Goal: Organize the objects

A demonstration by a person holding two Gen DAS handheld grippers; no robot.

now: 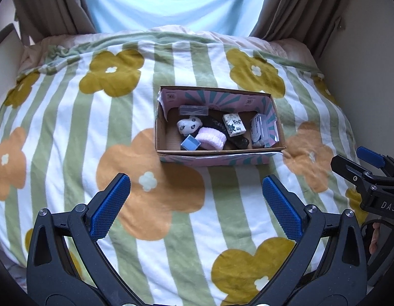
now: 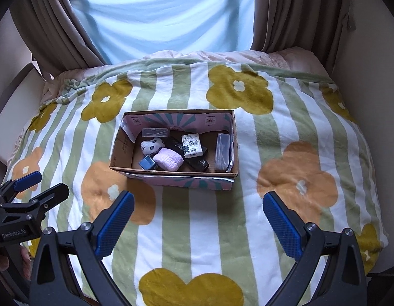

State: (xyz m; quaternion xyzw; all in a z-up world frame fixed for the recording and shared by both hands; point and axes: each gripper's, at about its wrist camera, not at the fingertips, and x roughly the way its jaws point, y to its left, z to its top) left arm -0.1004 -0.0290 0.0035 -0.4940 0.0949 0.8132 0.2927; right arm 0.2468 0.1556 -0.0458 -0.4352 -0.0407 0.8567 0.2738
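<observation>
**Light, mixed contents in a soft-walled box on the bed**

The cardboard box [image 1: 219, 150] sits mid-bed on the flowered blanket [image 1: 69, 127], nearer the curtained far edge than the near one. Both tools hang short of it: the left hand-held gripper [image 1: 197, 204] and the right hand-held gripper [image 2: 198, 219] each have their jaws spread wide, holding nothing.

Everything inside looks light. The pink knitted roll [image 1: 212, 139] and the spotted cloth bundle [image 1: 188, 125] are soft and should squash; pinching across their middle seems safest. The white printed carton [image 1: 234, 125] and small blue cube [image 1: 189, 143] are stiff, best taken on flat opposite faces. The clear plastic case [image 1: 193, 110] at the back wall and the other [image 1: 258, 132] at the right end are probably slick and may crack under a hard squeeze. The black wrapper [image 1: 237, 140] looks crinkly.
</observation>
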